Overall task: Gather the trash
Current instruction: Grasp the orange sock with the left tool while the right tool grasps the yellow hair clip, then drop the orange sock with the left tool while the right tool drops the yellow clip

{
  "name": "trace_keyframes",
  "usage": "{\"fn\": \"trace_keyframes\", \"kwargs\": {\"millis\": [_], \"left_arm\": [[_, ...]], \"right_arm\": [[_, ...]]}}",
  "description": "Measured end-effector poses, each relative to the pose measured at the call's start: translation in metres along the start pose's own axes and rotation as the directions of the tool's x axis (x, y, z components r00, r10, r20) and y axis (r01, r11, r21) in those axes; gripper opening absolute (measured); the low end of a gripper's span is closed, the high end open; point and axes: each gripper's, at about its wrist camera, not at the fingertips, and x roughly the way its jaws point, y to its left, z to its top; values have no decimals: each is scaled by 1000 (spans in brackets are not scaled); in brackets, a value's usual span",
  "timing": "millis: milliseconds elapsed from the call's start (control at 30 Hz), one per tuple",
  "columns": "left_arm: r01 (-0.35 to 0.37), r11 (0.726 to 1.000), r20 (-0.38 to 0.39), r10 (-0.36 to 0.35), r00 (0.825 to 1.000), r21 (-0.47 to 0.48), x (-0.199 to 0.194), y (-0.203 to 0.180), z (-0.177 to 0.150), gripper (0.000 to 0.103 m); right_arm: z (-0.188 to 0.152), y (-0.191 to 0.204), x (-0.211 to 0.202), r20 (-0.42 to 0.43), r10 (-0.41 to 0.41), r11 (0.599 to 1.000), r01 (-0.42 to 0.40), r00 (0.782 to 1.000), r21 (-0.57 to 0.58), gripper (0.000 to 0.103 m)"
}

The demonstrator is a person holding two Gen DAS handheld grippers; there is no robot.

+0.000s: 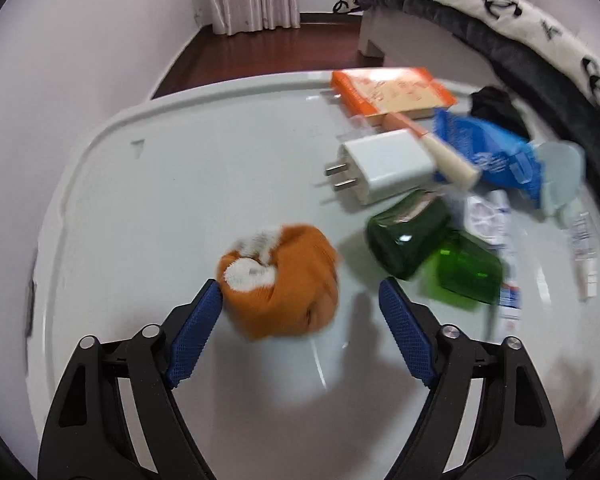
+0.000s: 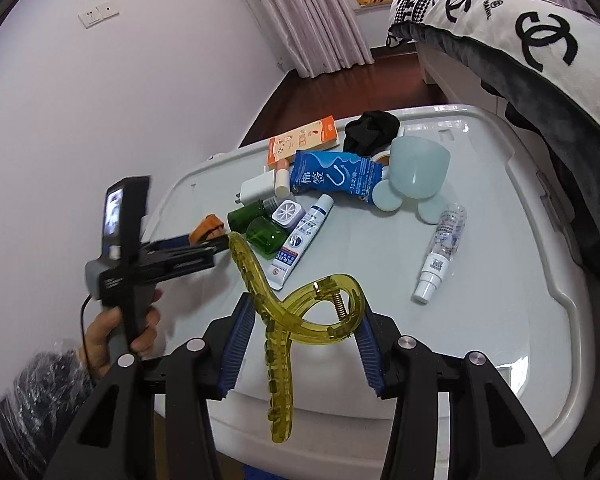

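Orange sock between our spread left fingers

Our left gripper gapes around the orange sock; our right gripper clamps the yellow hair claw. The blanket reads "CHANEL".

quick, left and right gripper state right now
left gripper: open around the orange sock ball, not clamped.
right gripper: shut on the yellow hair claw clip.
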Motion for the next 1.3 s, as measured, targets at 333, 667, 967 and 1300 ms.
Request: {"fn": "trace_keyframes", "kwargs": {"millis": [333, 667, 967, 1300], "left_arm": [[43, 993, 72, -35, 997, -111, -90, 12, -48, 40], [74, 989, -10, -76, 997, -129, -183, -38, -181, 40], [110, 985, -158, -131, 979, -135, -147, -53, -257, 41], [56, 989, -219, -85, 972, -135, -134, -54, -265, 79]], "right_arm": [[-7, 6, -1, 13, -24, 999, 25, 1000, -35, 49], [-85, 32, -49, 32, -9, 998, 11, 999, -60, 49], [-185, 42, -58, -98, -106, 992, 98, 989, -83, 49], [-190, 33, -46, -139, -134, 990, 128, 981, -56, 77]]}}
